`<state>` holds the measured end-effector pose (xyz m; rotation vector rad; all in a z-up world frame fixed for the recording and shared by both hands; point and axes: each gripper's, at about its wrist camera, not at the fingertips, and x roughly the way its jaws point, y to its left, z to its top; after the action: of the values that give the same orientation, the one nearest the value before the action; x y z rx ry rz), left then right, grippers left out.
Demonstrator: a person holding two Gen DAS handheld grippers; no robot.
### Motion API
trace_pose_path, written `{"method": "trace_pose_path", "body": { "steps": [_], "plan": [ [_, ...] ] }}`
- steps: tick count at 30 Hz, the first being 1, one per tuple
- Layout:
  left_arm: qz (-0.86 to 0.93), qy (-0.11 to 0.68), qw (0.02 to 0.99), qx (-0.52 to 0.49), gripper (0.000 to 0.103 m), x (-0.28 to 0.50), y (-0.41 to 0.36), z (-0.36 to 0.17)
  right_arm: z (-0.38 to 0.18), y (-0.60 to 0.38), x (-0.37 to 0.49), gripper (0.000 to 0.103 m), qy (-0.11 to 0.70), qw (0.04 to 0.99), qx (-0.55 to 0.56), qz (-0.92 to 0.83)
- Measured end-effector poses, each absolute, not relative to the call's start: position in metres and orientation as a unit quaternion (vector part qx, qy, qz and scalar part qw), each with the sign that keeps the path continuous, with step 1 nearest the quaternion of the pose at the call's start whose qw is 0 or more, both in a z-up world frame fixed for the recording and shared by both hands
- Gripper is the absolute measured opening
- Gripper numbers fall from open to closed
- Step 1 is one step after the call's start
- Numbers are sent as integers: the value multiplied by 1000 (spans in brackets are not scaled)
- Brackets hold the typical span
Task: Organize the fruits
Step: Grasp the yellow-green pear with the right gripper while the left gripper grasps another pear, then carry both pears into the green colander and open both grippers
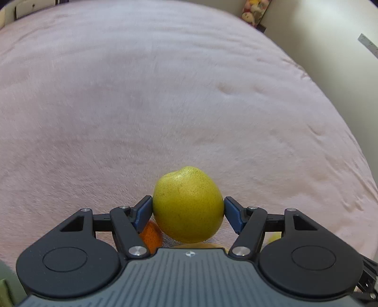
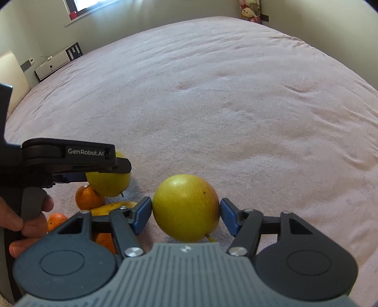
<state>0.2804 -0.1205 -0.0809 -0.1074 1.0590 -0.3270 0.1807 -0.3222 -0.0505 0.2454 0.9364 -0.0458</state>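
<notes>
A pink plush blanket (image 2: 236, 106) covers the bed across both views, its nap brushed in streaks, with shallow creases and dents toward 2 o'clock.

In the left wrist view, the left hand-held gripper (image 1: 188, 210) is clamped on a speckled yellow-green pear (image 1: 187, 205), a blue pad pressed to each flank. The pear sits at 6 o'clock, just above the blanket. Behind the left finger at 7 o'clock an orange (image 1: 152, 237) peeks out, and a sliver of another yellow fruit (image 1: 198, 246) shows under the pear.

In the right wrist view, the right hand-held gripper (image 2: 186, 210) grips a second yellow pear with a reddish blush (image 2: 186, 210), its blue pads touching both sides, also at 6 o'clock. At 9 o'clock the left hand-held gripper appears side-on, marked "GenRobot.AI", carrying its pear above a cluster of fruit on the blanket: an orange at 8 o'clock (image 2: 88, 197), a smaller orange (image 2: 56, 219) nearer the edge, another orange (image 2: 105, 240) partly behind the gripper linkage, and a yellow fruit (image 2: 111, 207) between them. The person's left hand (image 2: 21, 224) wraps the handle at 8 o'clock.

Pale greenish walls ring the bed. At 11 o'clock there is a window sill (image 2: 80, 17) with a red object (image 2: 73, 14), and a low white unit (image 2: 53, 65) below. Stuffed toys (image 2: 250, 10) sit in the corner at 1 o'clock.
</notes>
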Motion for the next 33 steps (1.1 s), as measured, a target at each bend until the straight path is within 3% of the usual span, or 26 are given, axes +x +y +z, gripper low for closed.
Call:
{"method": "trace_pose_path", "body": {
  "steps": [17,26,33],
  "plan": [
    [-124,441,889,-3,75,185,-45,32,11,-275,149,61,367,918,123,88],
    [-62,455,888,-20,75,145,36,39,33,-211,128,61,352,908,98,202],
    [-2,489,870,-65,75,131,94,25,40,-140,115,61,344,895,4,285]
  ]
}}
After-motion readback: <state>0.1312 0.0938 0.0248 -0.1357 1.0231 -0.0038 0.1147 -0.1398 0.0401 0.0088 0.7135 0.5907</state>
